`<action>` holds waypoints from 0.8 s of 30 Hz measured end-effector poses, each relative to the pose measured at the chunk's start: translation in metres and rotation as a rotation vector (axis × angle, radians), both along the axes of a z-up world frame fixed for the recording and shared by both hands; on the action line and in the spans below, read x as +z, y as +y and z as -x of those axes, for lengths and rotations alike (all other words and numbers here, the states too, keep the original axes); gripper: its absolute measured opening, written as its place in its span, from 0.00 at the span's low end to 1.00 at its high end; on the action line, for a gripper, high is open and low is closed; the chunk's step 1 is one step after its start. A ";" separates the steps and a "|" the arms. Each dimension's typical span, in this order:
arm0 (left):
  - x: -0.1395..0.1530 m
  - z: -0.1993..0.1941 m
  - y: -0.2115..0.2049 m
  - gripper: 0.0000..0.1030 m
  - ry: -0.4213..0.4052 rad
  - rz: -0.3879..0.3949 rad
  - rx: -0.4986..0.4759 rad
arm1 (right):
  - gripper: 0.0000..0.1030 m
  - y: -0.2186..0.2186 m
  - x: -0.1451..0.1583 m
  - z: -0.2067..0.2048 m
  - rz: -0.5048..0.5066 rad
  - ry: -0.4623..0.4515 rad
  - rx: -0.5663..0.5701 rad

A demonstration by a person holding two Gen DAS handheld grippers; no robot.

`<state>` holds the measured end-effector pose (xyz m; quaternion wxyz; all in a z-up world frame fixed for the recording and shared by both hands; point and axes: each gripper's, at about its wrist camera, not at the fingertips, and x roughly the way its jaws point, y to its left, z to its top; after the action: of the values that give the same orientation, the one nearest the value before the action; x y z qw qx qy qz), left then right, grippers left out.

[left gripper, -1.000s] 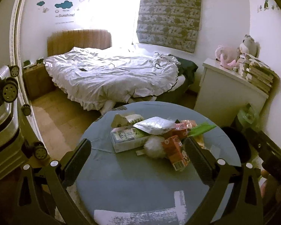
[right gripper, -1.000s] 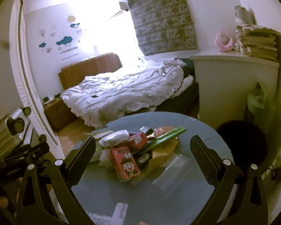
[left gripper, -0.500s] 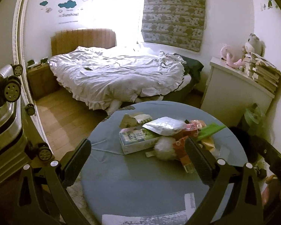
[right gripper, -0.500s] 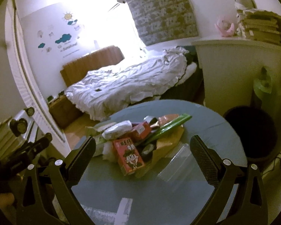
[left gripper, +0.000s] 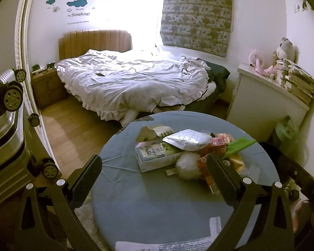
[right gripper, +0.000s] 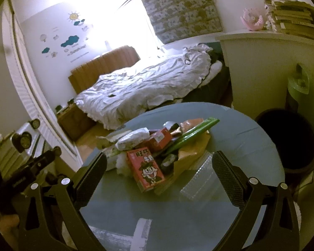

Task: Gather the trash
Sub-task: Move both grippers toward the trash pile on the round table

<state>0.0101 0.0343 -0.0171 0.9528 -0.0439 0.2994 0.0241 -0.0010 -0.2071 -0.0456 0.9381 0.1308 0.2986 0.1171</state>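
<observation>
A pile of trash lies on the round blue table [left gripper: 157,205]: a long green-and-white carton [left gripper: 157,155], a silver foil pouch [left gripper: 187,140], a white fluffy wad [left gripper: 187,165], a red drink box [right gripper: 145,168], green strips [right gripper: 190,137], a yellow wrapper [right gripper: 193,152] and a clear plastic tray [right gripper: 201,179]. My left gripper [left gripper: 155,179] is open and empty above the table's near side, in front of the pile. My right gripper [right gripper: 160,176] is open and empty, hovering near the red drink box. A black trash bin [right gripper: 286,138] stands right of the table.
An unmade white bed [left gripper: 131,83] lies behind the table. A white cabinet [left gripper: 265,104] with stacked books and plush toys stands at the right. A silver suitcase [left gripper: 4,121] is at the left. Wooden floor [left gripper: 73,133] lies between bed and table.
Both grippers have shifted: in the left view the pile has slid right, and in the right view the pile and table look nearer and the view has tilted. Both stay open.
</observation>
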 end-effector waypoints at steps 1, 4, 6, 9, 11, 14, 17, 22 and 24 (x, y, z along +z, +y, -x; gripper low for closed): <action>0.000 0.000 0.000 0.96 0.001 -0.001 0.000 | 0.96 0.000 -0.001 0.000 0.000 0.000 0.000; 0.000 0.000 0.000 0.96 0.001 -0.002 0.000 | 0.96 0.000 0.000 0.000 0.001 -0.001 0.000; 0.000 0.000 0.000 0.96 0.001 -0.001 0.001 | 0.96 0.000 0.000 0.000 0.001 -0.003 -0.002; 0.000 0.000 0.000 0.96 0.001 0.000 0.000 | 0.96 0.000 0.001 0.000 0.001 -0.001 -0.002; 0.000 0.000 0.000 0.96 0.002 -0.001 0.000 | 0.96 -0.001 -0.001 0.000 0.000 -0.001 -0.003; 0.000 0.000 0.000 0.96 0.002 -0.004 0.000 | 0.96 -0.001 0.000 -0.001 0.001 0.001 -0.002; -0.002 -0.001 0.000 0.96 0.006 -0.004 0.001 | 0.96 -0.002 -0.002 -0.001 -0.001 0.003 -0.004; -0.005 -0.005 0.003 0.96 0.018 -0.003 0.005 | 0.96 -0.006 -0.008 -0.005 -0.002 0.015 -0.008; -0.006 -0.007 0.002 0.96 0.023 -0.006 0.006 | 0.96 -0.008 -0.010 -0.009 -0.004 0.023 -0.008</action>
<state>0.0174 0.0366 -0.0228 0.9494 -0.0415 0.3099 0.0284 0.0077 -0.2149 -0.0556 0.9348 0.1355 0.3086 0.1123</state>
